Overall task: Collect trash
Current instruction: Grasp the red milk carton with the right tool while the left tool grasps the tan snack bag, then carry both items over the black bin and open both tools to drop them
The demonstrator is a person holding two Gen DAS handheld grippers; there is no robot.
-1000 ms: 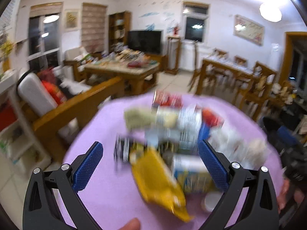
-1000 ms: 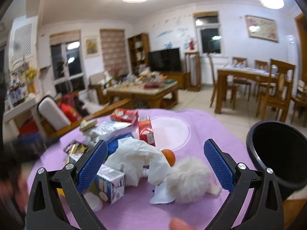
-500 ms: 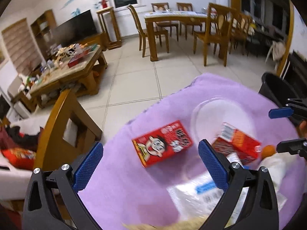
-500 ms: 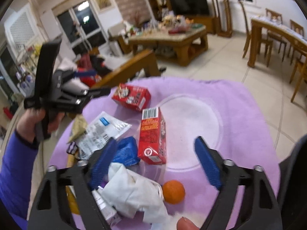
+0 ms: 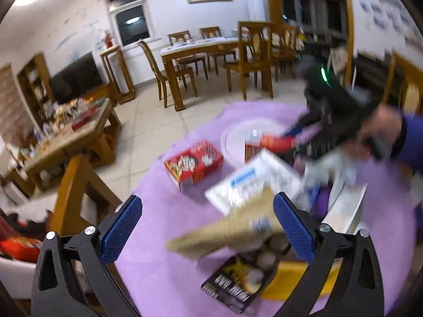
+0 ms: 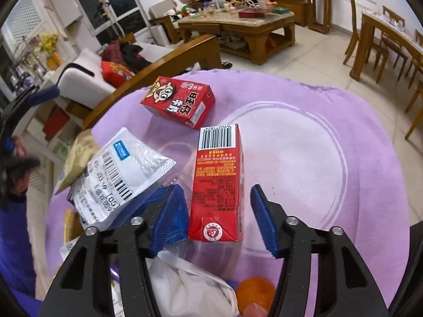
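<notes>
Trash lies on a round table with a purple cloth [image 6: 343,121]. My right gripper [image 6: 215,216] is open, with its blue pads on either side of a red carton with a barcode [image 6: 218,179], not touching it. A second red cartoon milk carton [image 6: 178,101] lies beyond; it also shows in the left wrist view [image 5: 194,165]. A white plastic pouch [image 6: 121,174] lies left of the carton. My left gripper [image 5: 207,223] is open above a tan packet [image 5: 230,229] and a black snack bag [image 5: 243,277]. The right gripper shows blurred in the left wrist view [image 5: 330,121].
A crumpled white tissue [image 6: 190,282] and an orange [image 6: 255,294] lie near the right gripper's base. A wooden chair back [image 5: 76,185] stands at the table's left edge. A coffee table [image 6: 238,23] and a dining table with chairs [image 5: 211,52] stand beyond.
The right gripper has come down and forward so its pads bracket the barcode carton. The left gripper has pulled back toward the near trash pile, and its view is blurred.
</notes>
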